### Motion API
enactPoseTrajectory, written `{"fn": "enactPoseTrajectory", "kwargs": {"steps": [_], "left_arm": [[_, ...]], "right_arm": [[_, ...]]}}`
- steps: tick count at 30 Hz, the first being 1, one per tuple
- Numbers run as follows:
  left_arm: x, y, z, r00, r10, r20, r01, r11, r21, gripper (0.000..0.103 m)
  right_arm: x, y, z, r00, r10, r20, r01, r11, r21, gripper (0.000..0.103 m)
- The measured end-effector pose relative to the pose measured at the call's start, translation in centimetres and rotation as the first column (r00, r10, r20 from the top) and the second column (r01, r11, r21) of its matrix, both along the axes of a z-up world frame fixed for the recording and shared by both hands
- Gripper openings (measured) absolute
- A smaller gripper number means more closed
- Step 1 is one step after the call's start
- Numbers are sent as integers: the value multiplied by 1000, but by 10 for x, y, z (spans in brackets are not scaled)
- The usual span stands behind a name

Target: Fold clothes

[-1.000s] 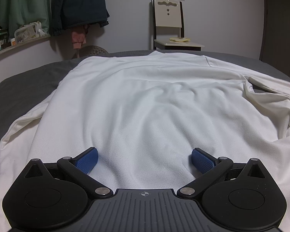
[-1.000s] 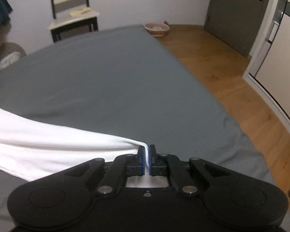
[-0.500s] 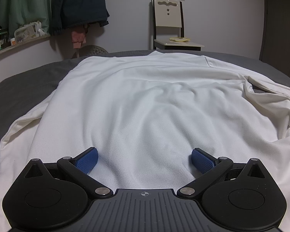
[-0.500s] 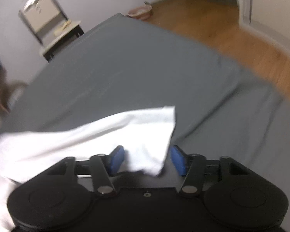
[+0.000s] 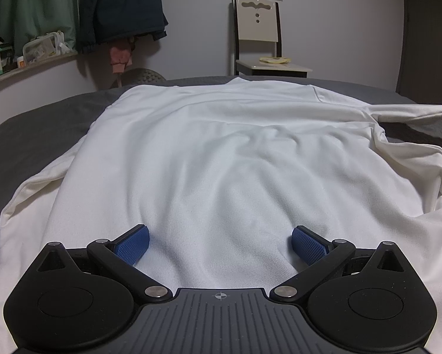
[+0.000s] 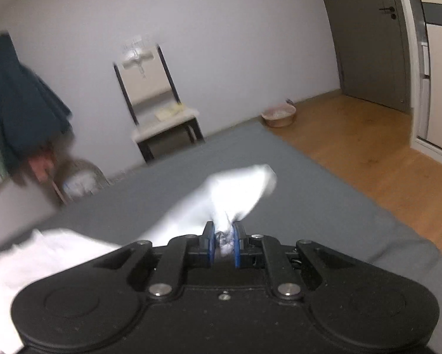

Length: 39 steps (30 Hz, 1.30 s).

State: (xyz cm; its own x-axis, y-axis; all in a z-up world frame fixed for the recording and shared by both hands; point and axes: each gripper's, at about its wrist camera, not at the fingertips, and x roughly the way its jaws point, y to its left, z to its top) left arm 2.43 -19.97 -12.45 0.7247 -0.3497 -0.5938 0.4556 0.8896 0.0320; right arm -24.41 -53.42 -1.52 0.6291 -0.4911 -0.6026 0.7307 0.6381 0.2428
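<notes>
With the white shirt [image 5: 221, 153] lying spread across the grey bed [image 5: 29, 135], the right gripper [image 6: 223, 243] is clamping its sleeve end [image 6: 241, 188] near the bed's right edge, probably needing carrying inward across the body, while the left gripper [image 5: 221, 243] is resting wide apart on the near hem.

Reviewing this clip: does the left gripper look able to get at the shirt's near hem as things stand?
Probably yes. The left gripper is open with the white shirt lying flat on the grey bed between its blue pads, and nothing lies between them and the fabric.
</notes>
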Motion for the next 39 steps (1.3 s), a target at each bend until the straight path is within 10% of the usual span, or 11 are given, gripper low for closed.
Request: {"fn": "enactPoseTrajectory", "kwargs": {"steps": [6,10,13,17,24,27,31,34,35,39], "left_arm": [[1,1,1,1000,0,-6,0,1000,-1,103],[2,5,4,1000,-11,-16,11,1000,-26,103],[-1,8,11,999,-43,-15,43,998,-44,103],[-4,15,32,995,-100,-3,99,994,-44,103],[-13,15,113,957,-285,53,286,958,-19,103],[-22,10,145,923,-384,39,384,923,-8,103],[-37,3,171,879,-476,-16,476,878,47,103],[-50,4,170,853,-519,-47,521,847,101,103],[-55,4,167,846,-530,-53,532,838,117,103],[-74,9,149,822,-567,-48,567,810,147,103]], "right_arm": [[-4,-22,-81,984,-19,-178,50,983,174,15],[-2,-10,-71,968,-23,-249,54,992,117,45],[17,14,-50,924,-66,-376,47,997,-59,47],[42,83,-12,907,218,-361,-257,964,-64,54],[126,195,7,632,712,-307,-724,683,94,62],[170,201,-25,482,790,-380,-769,589,248,58],[174,215,-63,366,808,-462,-741,554,381,50],[165,224,-71,372,784,-497,-735,576,357,36],[162,226,-72,376,780,-501,-732,581,355,3],[150,223,-58,403,816,-414,-702,566,432,5]]}}
